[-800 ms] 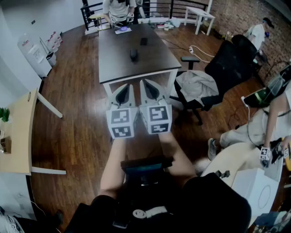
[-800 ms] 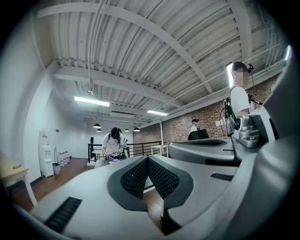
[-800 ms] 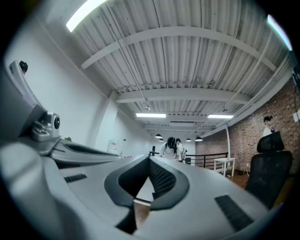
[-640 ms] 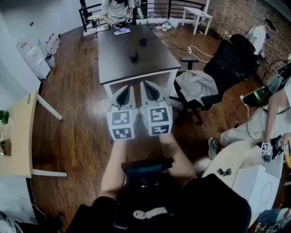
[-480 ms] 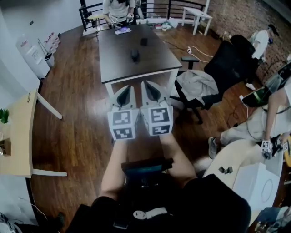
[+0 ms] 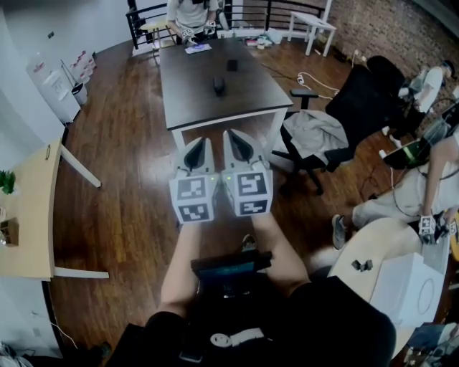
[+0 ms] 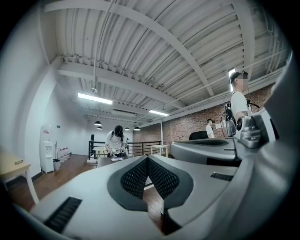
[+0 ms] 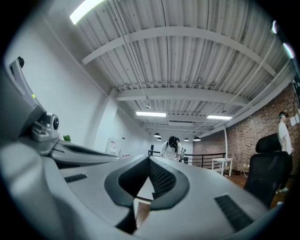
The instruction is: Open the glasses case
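**1. Grippers, two.** The left gripper and right gripper are held side by side and level over the floor, short of the bench. Both are clenched, jaw tips meeting, with nothing between them.

**2. Bench, one.** It has a dark top and white legs and stands well ahead of both grippers. On it are:
- one glasses case, so judged: a dark oblong near the middle
- one smaller dark thing farther along
- one pale sheet at the far end

All three are too small to be sure of, and no seam or hinge can be made out on the case.

Handling of the case, as a judgement:
- It is probably light and stiff-shelled.
- It is probably smooth and apt to skid on the top.
- It is likely closed by a sprung hinge or a snap.
- To open it, pin the lower half with one gripper and lift the lid with the other at the long edge opposite the hinge.

**3. Office chair, one.** It is black, stands right of the bench, and has a grey garment draped on it.

**4. People, three besides the wearer.** One person is at the bench's far end, and two are at the right edge.
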Demonstrator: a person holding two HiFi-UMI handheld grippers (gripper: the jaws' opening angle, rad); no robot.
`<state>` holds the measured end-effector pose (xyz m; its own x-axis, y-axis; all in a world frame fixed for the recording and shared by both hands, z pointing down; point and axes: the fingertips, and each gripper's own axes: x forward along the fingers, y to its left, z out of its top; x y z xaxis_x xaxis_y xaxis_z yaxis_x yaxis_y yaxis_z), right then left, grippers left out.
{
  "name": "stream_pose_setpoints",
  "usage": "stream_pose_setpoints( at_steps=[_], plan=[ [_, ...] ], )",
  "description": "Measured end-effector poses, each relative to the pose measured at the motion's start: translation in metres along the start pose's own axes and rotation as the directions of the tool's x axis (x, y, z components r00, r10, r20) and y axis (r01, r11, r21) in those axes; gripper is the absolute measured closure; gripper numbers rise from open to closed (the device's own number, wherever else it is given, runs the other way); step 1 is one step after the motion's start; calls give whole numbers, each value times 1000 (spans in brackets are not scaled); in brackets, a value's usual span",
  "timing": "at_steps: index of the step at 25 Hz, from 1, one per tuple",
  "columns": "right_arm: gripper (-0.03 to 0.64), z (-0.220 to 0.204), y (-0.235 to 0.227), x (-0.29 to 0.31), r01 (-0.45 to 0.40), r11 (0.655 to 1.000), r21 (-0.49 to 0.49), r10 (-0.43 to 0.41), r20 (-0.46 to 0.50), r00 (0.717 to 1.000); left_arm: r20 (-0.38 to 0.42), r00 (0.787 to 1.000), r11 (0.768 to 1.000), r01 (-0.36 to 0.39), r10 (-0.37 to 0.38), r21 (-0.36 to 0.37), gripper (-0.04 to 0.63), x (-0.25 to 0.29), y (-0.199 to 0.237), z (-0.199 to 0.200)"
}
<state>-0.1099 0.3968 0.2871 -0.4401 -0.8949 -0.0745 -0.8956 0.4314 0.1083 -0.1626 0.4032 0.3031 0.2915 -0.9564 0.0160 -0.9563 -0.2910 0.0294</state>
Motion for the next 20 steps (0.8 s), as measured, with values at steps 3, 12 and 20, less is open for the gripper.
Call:
stream_pose_setpoints(
  at_steps=[3,12,20],
  plan=[
    [601,0,-5,10,-2,1000,6,2,7,1000,5,1000,1000,-4,4,10,604,10,3,2],
    [601,-8,-38,69,-22,1000,22,22,21,1000,5,1000,1000,-20,20,24,604,75,18,4],
    [601,-33,-84,136,-33,999,36,33,-11,999,-34,999,1000,-13,13,2,604,157,26,-11]
  ],
)
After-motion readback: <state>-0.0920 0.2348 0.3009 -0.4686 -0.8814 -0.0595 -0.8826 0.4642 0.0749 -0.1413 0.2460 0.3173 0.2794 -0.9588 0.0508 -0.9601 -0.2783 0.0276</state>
